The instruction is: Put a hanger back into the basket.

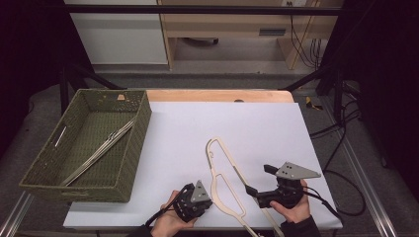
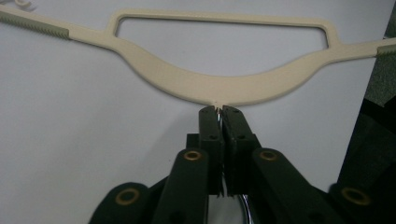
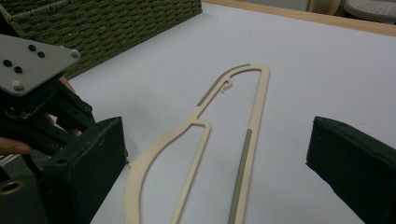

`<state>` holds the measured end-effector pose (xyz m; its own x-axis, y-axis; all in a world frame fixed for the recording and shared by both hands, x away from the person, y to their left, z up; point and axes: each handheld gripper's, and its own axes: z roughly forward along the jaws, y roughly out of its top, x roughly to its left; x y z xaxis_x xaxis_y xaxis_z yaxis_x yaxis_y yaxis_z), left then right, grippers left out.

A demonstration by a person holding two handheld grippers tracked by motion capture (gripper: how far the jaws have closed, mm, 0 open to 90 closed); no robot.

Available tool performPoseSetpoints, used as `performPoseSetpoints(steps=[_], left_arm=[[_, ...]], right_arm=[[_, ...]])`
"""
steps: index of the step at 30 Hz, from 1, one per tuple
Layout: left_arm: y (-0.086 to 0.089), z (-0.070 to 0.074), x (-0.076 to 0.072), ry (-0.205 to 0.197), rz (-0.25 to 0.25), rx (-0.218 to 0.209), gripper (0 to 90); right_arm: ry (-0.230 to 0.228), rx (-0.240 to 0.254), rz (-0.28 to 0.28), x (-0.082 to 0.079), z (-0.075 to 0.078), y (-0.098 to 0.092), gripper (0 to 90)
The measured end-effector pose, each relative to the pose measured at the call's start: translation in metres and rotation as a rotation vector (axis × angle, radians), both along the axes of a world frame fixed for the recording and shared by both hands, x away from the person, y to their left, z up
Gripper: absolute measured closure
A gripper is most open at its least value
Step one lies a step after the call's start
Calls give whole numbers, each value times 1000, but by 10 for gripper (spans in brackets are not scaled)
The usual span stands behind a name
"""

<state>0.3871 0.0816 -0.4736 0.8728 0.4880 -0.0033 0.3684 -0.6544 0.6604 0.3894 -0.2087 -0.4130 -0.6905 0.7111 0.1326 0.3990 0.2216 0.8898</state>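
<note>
- The scene is a table covered with a white sheet [image 1: 257, 123]; behind it there is a dim room with light wooden furniture and hanging cables.
- A cream hanger [image 1: 225, 170] lies flat on the sheet, near the front edge, between the two hands. Its metal hook points toward the left gripper [image 1: 193, 201].
- The left gripper view shows the two black jaws pressed together just at the neck of the hanger [image 2: 219, 86], and a thin shiny piece, probably the hook, is pinched between them. So this gripper is clenched on the hook.
- The right gripper [image 1: 257, 190] stays just beside the other side of the hanger. In the right gripper view its jaws stand wide apart and hold nothing; the hanger [image 3: 196, 135] lies between and beyond them.
- A green woven basket [image 1: 136, 143] stands at the left of the table, well apart from the hanger. Several thin metal hangers [image 1: 99, 150] already lie in it.
- Judged from this, the work seems to be in an early step: the hanger is gripped but not yet lifted, and to carry it to the basket is probably what remains.
- No brand, label or readable writing can be seen on any thing.
</note>
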Motion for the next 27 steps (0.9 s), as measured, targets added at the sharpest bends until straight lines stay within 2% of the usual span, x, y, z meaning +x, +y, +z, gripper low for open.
performPoseSetpoints(steps=[7,12,13,14,21,24,27], left_arm=[[-2,1,-2,-22,1,16,886],[-1,2,0,-4,-8,10,887],[0,5,0,7,-20,13,888],[0,8,0,0,-24,17,888],[2,24,-1,-19,-6,1,888],[1,31,-1,-29,-15,23,888],[0,37,-1,-36,-17,22,888]], right_arm=[[9,-9,14,1,-3,3,52],[16,-15,27,-1,-4,9,52],[14,-15,31,-1,-4,11,55],[16,-12,35,-2,-5,13,55],[26,-37,82,-5,-9,29,64],[28,-43,95,-8,-10,36,73],[31,-49,98,-10,-10,42,83]])
